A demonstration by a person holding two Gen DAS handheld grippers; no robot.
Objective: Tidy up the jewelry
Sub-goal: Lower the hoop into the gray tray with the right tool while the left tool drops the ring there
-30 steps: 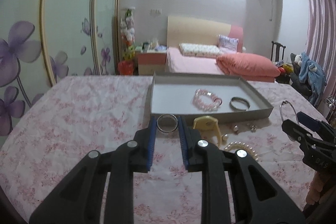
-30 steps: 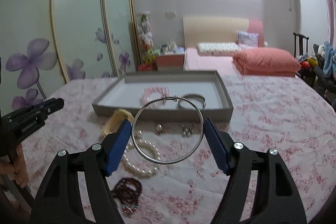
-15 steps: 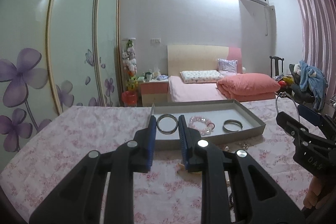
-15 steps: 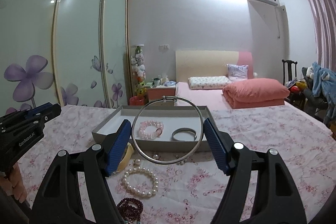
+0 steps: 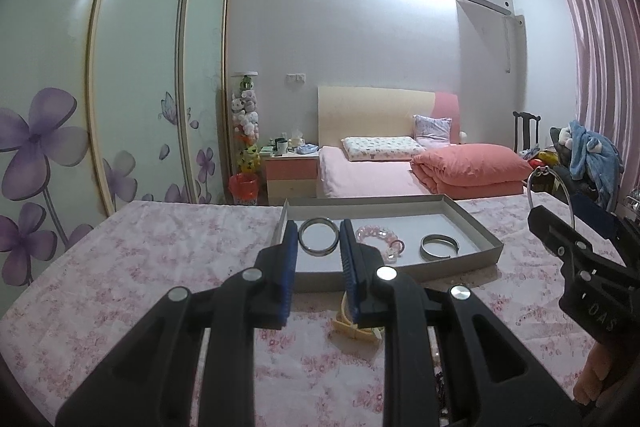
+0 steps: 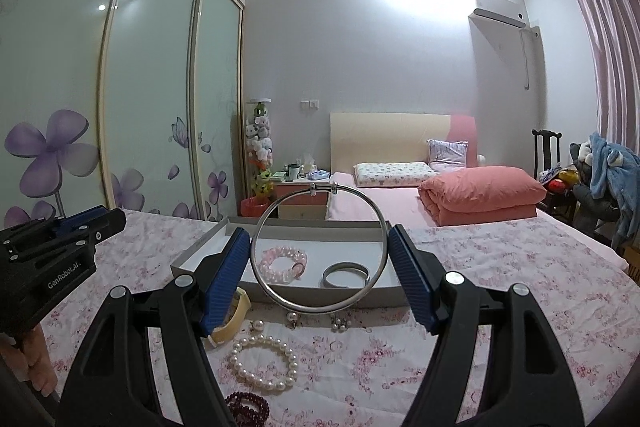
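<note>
Grippers had both risen since a second earlier, so the bedroom wall now filled far more of each view and the floral tablecloth (image 6: 500,287) less. Left gripper (image 5: 319,247) was clamped narrowly on a small silver ring-shaped bangle (image 5: 318,243), which now sat above the near left part of the grey tray (image 5: 476,227) rather than in front of its near edge as before. Right gripper (image 6: 320,255) stayed spread wide, its blue pads pressed on either side of a large thin silver hoop (image 6: 320,247), held upright with its clasp at the top, in front of the tray's near edge. Inside the tray, unchanged, lay a pink bead bracelet (image 6: 284,262) and, just beside it toward the right, a silver cuff (image 6: 345,274). On the cloth near the tray's front edge remained a pearl bracelet (image 6: 264,357), a yellow bangle (image 6: 232,319), small earrings (image 6: 340,323) and dark red beads (image 6: 248,407).
</note>
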